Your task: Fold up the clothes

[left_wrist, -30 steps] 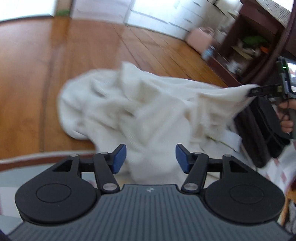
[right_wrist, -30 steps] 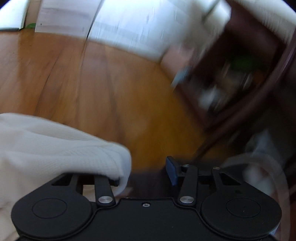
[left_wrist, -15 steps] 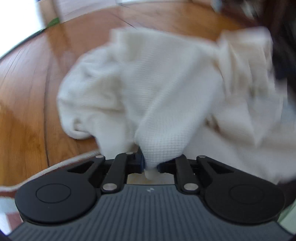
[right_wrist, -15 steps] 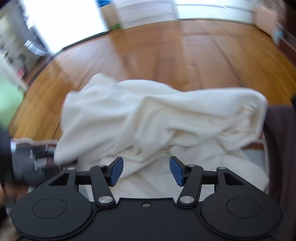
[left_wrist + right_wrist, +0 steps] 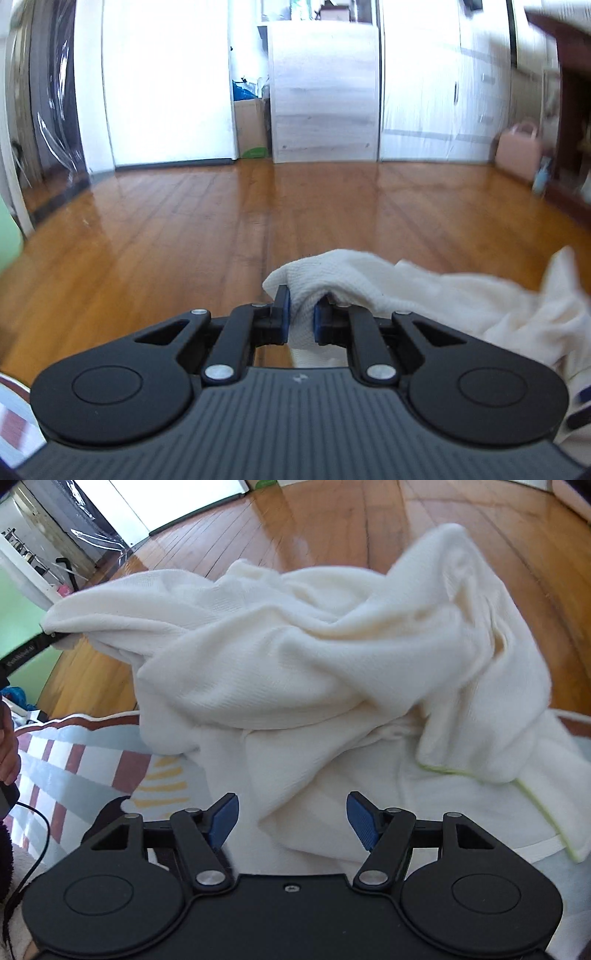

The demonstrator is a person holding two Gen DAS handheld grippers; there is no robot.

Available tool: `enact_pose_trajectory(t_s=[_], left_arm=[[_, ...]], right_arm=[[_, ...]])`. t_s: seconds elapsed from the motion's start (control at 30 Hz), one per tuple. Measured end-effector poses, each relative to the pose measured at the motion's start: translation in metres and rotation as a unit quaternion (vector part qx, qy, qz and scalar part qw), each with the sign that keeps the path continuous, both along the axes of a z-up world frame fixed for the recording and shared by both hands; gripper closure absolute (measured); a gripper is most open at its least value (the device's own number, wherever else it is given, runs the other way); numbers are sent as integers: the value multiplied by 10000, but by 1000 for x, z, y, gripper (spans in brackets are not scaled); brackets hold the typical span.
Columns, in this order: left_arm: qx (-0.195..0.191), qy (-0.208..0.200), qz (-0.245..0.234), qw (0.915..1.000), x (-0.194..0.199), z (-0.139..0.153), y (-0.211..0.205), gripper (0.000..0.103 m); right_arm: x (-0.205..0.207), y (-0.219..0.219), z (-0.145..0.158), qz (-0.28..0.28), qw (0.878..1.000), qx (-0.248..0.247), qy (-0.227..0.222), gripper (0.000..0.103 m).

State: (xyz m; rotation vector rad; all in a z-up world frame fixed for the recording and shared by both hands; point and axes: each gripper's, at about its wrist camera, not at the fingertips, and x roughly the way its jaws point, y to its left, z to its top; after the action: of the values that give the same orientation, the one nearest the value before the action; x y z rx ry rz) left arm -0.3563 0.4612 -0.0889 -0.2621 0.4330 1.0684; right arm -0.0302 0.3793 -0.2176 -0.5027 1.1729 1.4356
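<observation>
Garment (image 5: pixel 295 657) heaped on striped mat (image 5: pixel 74 760), wooden floor (image 5: pixel 184 236) beyond

The white garment (image 5: pixel 461 295) blurs rightward, perhaps running past the frame edge.

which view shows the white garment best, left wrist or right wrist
The right wrist view. There the white garment fills the frame, crumpled over the striped bedding, one corner held up by the left gripper. The left wrist view shows only the pinched corner in the left gripper and a blurred trailing fold.
</observation>
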Motion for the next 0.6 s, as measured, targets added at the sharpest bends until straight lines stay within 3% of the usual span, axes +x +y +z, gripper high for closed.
enact_pose_trajectory(t_s=[0.1, 0.13, 0.2, 0.23, 0.27, 0.3, 0.33, 0.43, 0.57, 0.6], left_arm=[[428, -81, 7, 9990, -1, 11, -13, 92], [633, -74, 20, 9980, -2, 16, -19, 92], [1099, 198, 269, 9934, 3, 26, -30, 92], [1448, 579, 548, 9862, 8, 29, -36, 92], [1791, 876, 793, 9767, 10, 32, -41, 92], [2038, 969, 983, 9692, 6, 35, -44, 92], [2089, 855, 1149, 9674, -3, 40, -44, 92], [1937, 176, 1602, 9677, -39, 60, -43, 91], [1964, -400, 2064, 9577, -83, 74, -54, 92], [1961, -497, 2169, 9550, -89, 75, -55, 92]], right_arm=[[-7, 8, -12, -84, 10000, -31, 24, 28], [-9, 13, -16, -141, 9999, -62, -33, 20], [-12, 23, -26, -361, 9986, -196, -323, 19], [-12, 28, -31, -470, 9971, -327, -508, 26], [-14, 31, -32, -445, 9961, -339, -681, 61], [-17, 32, -28, -304, 9956, -169, -872, 84], [-20, 31, -19, -145, 9936, 43, -1120, 99], [-19, 16, 25, -284, 9802, 898, -1742, 99], [-3, -33, 87, -903, 9600, 1743, -1995, 100], [-2, -48, 94, -1016, 9517, 1786, -2283, 100]])
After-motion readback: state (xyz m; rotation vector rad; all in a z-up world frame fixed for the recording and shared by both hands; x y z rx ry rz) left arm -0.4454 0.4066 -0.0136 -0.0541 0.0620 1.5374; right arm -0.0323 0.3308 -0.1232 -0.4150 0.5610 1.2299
